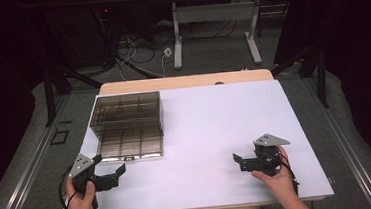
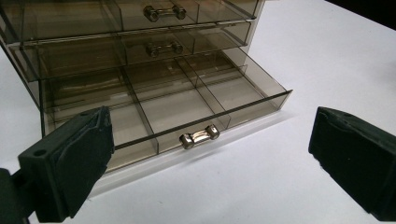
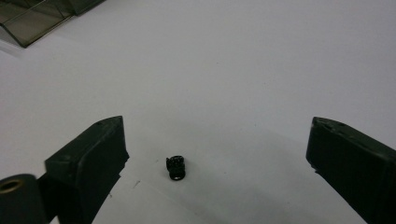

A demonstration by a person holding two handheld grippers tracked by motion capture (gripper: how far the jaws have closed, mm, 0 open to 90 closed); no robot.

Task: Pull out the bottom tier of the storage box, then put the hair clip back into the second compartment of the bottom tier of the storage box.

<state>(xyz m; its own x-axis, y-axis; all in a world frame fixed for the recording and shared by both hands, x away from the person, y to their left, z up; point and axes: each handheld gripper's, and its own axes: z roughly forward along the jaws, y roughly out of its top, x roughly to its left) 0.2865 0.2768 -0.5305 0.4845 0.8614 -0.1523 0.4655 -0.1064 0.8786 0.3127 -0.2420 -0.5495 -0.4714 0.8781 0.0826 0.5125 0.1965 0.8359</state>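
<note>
Smoked-plastic drawer cabinet (image 1: pixel 127 124) stands on the white counter (image 1: pixel 216 132), taken here as the landmark. Its bottom drawer (image 2: pixel 187 109) is pulled out toward the person, dividers bare, metal handle (image 2: pixel 200 136) facing the near edge; likely left out so a part can be dropped into a compartment. The two drawers above look pushed in. Left tool (image 1: pixel 110 176) sits just in front of the cabinet, a little to its left, jaws spread wide with nothing between them, aimed at the open drawer; probably parked there to steady or shut it. Right tool (image 1: pixel 243 161) is well to the cabinet's right, near the counter's front, jaws also wide apart and gripping nothing. Between those jaws, apart from both pads, a small black part (image 3: pixel 176 167) lies on the counter, well right of the cabinet. It seems a short stubby cylinder; its long axis appears to run roughly along the tool's line of sight, one end toward the camera, though it is too small to be sure. Judged step: lining up to pinch the part.
</note>
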